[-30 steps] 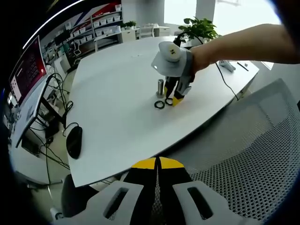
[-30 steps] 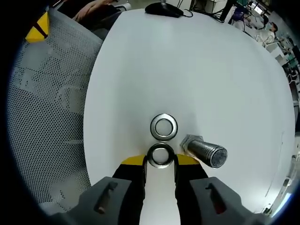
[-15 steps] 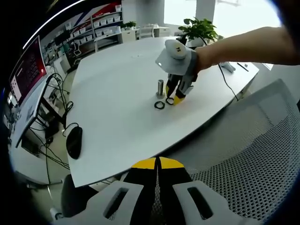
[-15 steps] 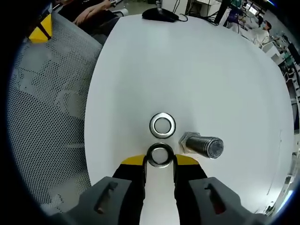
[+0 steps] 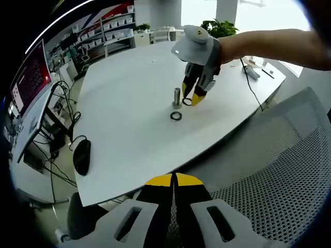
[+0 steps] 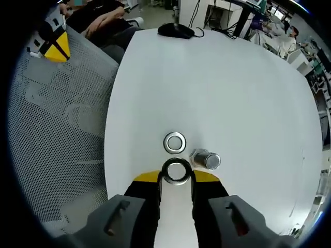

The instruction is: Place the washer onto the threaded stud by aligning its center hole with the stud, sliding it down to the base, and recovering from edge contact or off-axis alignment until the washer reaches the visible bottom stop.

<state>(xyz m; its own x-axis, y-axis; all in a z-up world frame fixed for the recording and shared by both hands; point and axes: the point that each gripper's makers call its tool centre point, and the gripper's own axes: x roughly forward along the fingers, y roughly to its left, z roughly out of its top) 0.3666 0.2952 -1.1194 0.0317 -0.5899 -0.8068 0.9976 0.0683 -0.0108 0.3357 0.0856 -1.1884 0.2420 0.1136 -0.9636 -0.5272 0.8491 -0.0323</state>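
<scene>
Right gripper [image 6: 176, 178] clamps washer [image 6: 176, 171] above table, beside stud [image 6: 206, 159].

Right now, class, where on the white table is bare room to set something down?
The white table is bare between the black mouse and the loose steel washer. It is crowded around the threaded metal stud.

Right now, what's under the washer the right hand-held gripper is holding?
Bare white table shows through the held washer. A second washer and the threaded stud stand beside it, not underneath. The right hand-held gripper hides its edges.
</scene>
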